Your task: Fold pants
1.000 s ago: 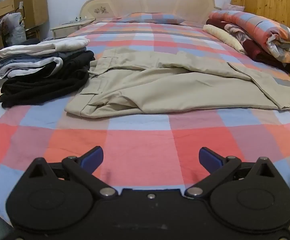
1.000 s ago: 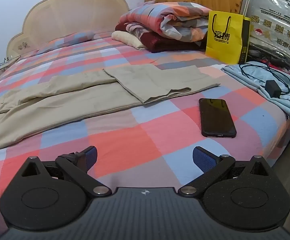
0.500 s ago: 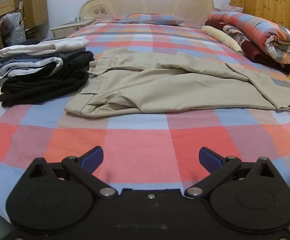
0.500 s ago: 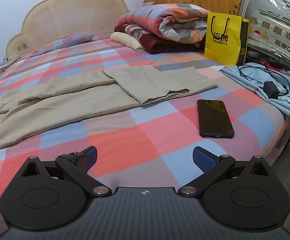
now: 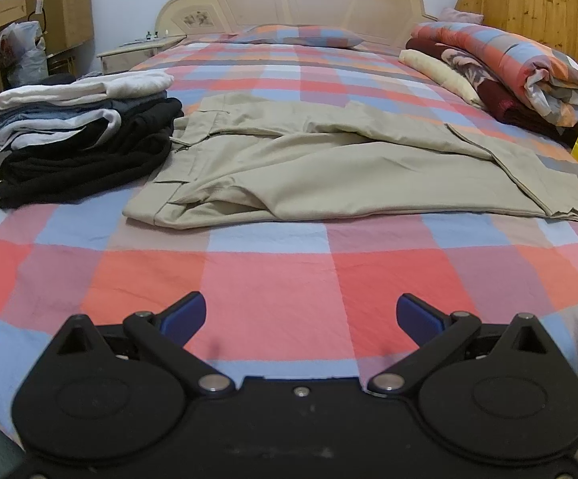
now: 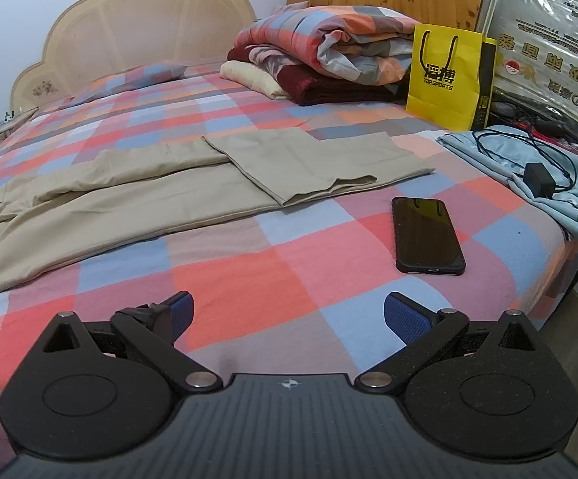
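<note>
Beige pants [image 5: 329, 167] lie flat across the checked bed, waistband at the left, legs running right; one leg end is folded over the other [image 6: 309, 167]. My left gripper [image 5: 301, 315] is open and empty, low over the bed's near edge, short of the waistband. My right gripper [image 6: 289, 313] is open and empty, near the front edge, short of the leg ends.
A stack of folded black, grey and white clothes [image 5: 81, 135] sits left of the waistband. A black phone [image 6: 426, 235] lies right of the leg ends. Folded quilts [image 6: 329, 60], a yellow bag [image 6: 444, 76], a charger with cable [image 6: 540, 175] stand at the right.
Both grippers have drifted slightly; the view shifts a little. The pants have not moved and both grippers stay open.
</note>
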